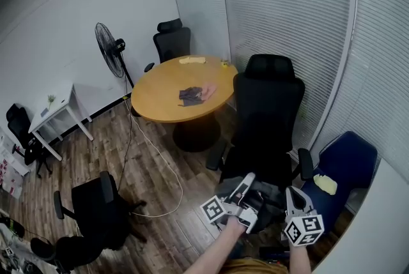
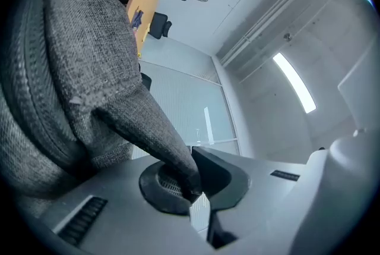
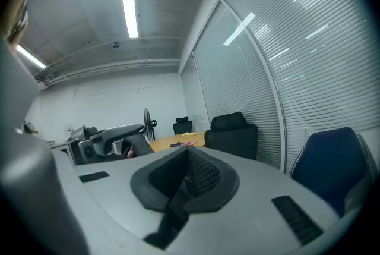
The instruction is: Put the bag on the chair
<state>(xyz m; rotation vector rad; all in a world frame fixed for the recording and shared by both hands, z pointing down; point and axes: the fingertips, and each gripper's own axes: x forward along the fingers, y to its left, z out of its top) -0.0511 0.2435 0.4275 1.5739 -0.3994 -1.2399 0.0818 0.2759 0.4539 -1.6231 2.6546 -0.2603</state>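
Observation:
A grey fabric bag [image 1: 269, 194] hangs between my two grippers at the bottom of the head view, just in front of the seat of a tall black office chair [image 1: 268, 110]. My left gripper [image 1: 250, 188] is shut on a tab of the bag [image 2: 89, 69]; its jaws [image 2: 193, 188] pinch the grey cloth. My right gripper [image 1: 289, 195] holds the bag's other side. In the right gripper view the jaws [image 3: 187, 173] stand closed on a dark strap [image 3: 175, 206], with the black chair [image 3: 234, 132] ahead.
A blue chair [image 1: 344, 161] with a yellow thing on its seat stands close on the right, by the blinds. A round wooden table [image 1: 172, 91] lies behind the black chair, a fan [image 1: 107, 48] at the back left. Another black chair [image 1: 96, 209] and a floor cable [image 1: 160, 158] are on the left.

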